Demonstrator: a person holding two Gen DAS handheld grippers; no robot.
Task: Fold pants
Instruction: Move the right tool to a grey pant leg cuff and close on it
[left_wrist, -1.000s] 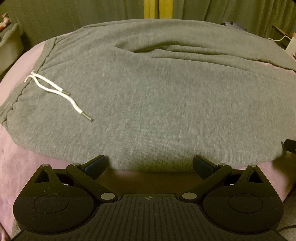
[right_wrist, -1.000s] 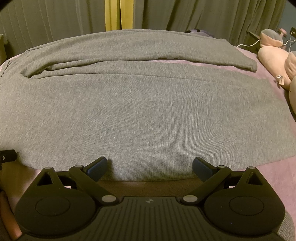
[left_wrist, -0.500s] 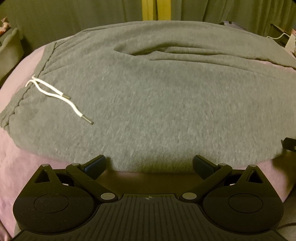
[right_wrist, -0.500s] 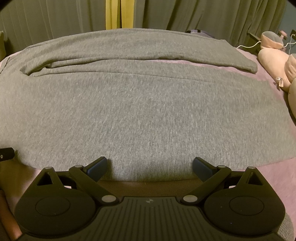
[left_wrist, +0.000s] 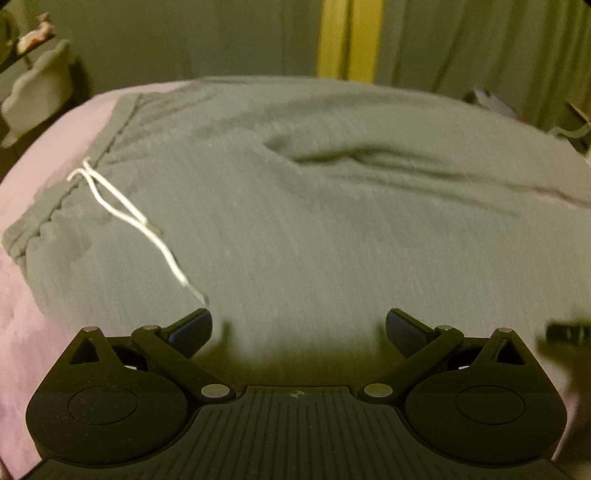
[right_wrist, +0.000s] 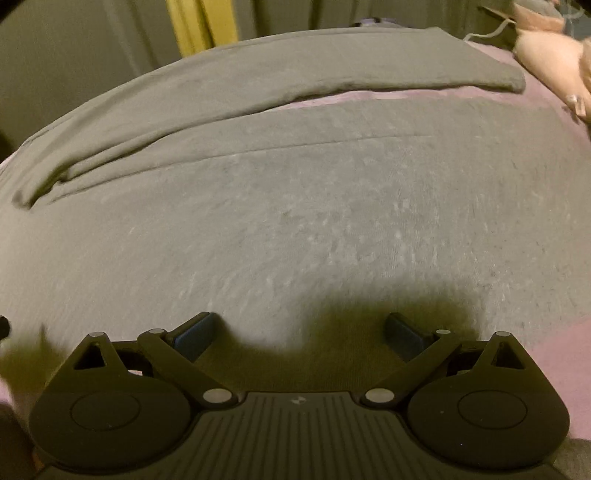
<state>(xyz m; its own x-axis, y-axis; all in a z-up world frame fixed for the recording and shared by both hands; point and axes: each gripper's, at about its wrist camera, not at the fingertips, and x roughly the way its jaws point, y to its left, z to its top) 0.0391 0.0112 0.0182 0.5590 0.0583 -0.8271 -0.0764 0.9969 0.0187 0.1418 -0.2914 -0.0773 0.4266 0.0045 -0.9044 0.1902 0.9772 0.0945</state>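
Observation:
Grey sweatpants (left_wrist: 314, 221) lie spread flat on a pink bed, waistband at the left with a white drawstring (left_wrist: 122, 210) trailing across the fabric. My left gripper (left_wrist: 298, 326) is open, its fingers low over the near edge of the pants by the drawstring tip. In the right wrist view the pants (right_wrist: 295, 206) show both legs, the far leg's cuff (right_wrist: 576, 79) at the upper right. My right gripper (right_wrist: 300, 330) is open over the near leg, with nothing between its fingers. Both views are blurred.
The pink bedcover (left_wrist: 40, 155) shows around the pants. Pink plush shapes (right_wrist: 546, 55) lie at the bed's right side. Grey-green curtains (left_wrist: 221, 37) with a yellow strip (left_wrist: 349, 37) hang behind the bed. A pale shape (left_wrist: 35, 96) stands at the far left.
Both grippers have moved forward over the pants, so the near edge now lies under the fingers. Both views have tilted up and blurred. Both grippers stay open.

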